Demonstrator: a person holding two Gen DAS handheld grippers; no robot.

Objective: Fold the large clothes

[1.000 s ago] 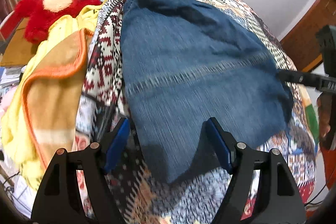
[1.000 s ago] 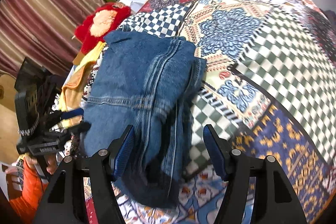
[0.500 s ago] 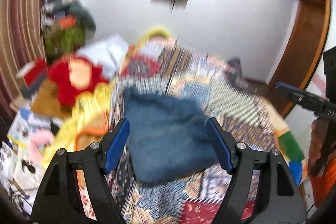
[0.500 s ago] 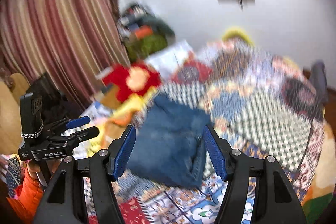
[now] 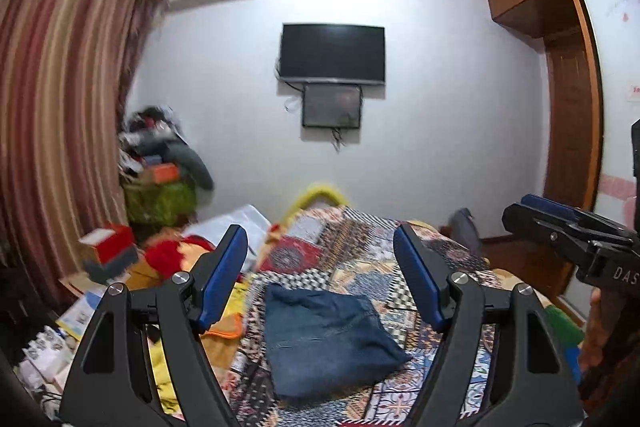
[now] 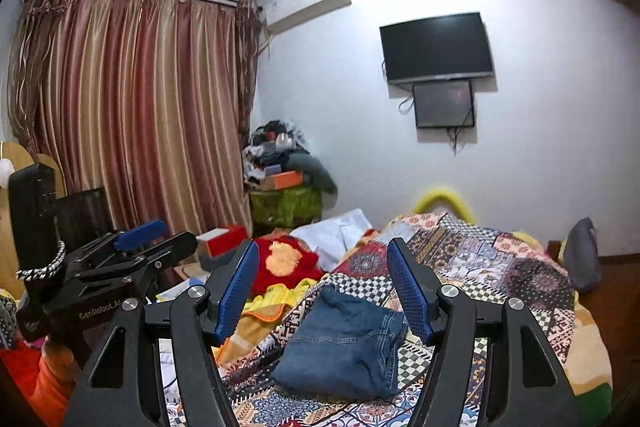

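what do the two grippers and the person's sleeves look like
Both grippers, the left gripper and the right gripper, have black angular frames with silver bolts and blue textured pads. The left one, seen from the right wrist view, carries white lettering and a braided black-and-white cord. An orange sleeve shows below it.

The left hand-held gripper [image 5: 320,279] is hovering with its blue-padded jaws standing apart and nothing between them. Beyond it, folded blue jeans [image 5: 324,339] are lying on the patchwork bedspread [image 5: 452,259] of the bed. The right hand-held gripper [image 5: 520,209] is pointing in from the right edge. A dark television [image 5: 332,53] is hanging on the white wall, and striped curtains [image 5: 60,115] are hanging at left.
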